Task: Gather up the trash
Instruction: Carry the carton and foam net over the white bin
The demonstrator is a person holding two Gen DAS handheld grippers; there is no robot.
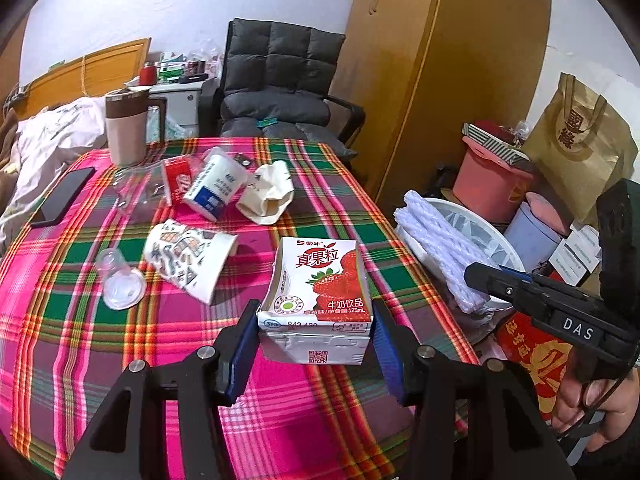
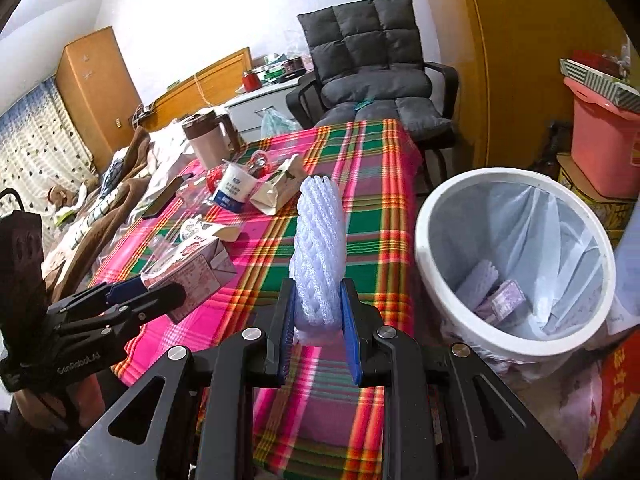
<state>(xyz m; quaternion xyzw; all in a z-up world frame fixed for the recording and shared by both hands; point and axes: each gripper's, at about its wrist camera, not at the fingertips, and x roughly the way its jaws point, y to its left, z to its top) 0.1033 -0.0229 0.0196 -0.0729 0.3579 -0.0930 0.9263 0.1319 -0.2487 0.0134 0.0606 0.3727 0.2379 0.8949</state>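
A strawberry milk carton [image 1: 320, 300] is pinched by the left claw [image 1: 314, 342] above the plaid surface [image 1: 120, 340]. A white foam net [image 2: 318, 256] is pinched upright by the right claw [image 2: 318, 334], left of the lined white bin [image 2: 516, 344]. More litter is seen farther back.

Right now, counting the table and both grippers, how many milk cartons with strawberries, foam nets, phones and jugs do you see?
Strawberry milk carton: 1
Foam net: 1
Phone: 1
Jug: 1
Total: 4
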